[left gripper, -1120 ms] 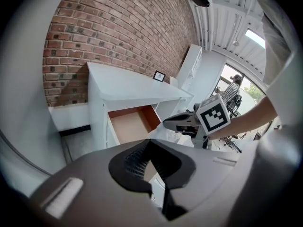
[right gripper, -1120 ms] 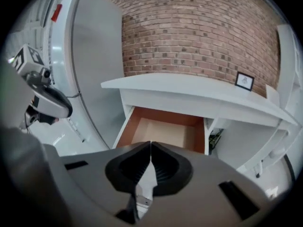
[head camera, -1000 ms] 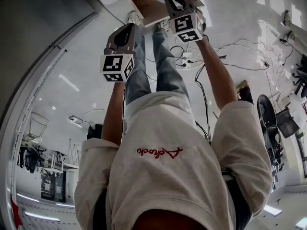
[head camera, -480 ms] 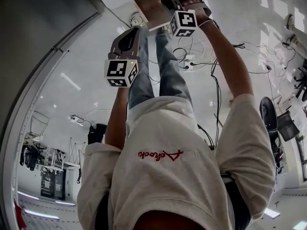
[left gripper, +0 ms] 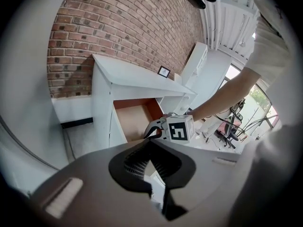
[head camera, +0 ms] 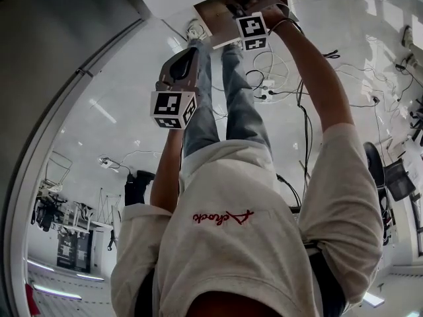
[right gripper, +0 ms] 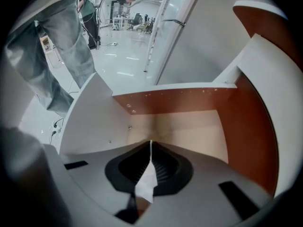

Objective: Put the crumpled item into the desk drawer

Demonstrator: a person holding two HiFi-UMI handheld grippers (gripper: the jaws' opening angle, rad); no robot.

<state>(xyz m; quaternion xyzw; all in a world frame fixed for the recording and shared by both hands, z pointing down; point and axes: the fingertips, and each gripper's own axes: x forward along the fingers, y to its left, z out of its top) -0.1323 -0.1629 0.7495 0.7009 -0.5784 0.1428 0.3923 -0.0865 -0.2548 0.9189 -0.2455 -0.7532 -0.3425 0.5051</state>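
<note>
The right hand-held gripper (right gripper: 151, 142) points steeply down into the open drawer (right gripper: 176, 101) of the white desk (left gripper: 127, 72), which stands against a brick wall (left gripper: 123, 27). Its jaws are clamped on a crumpled white piece of paper (right gripper: 146, 179), pinched between the ribbed pads and held above the drawer's tan bottom, inside the reddish-brown walls and not touching them. The drawer is pulled out from under the desk's front edge. The left hand-held gripper (left gripper: 149, 139) hangs well back from the desk, aimed towards the drawer. Its jaw tips meet, and I can make out nothing gripped between them.
</note>
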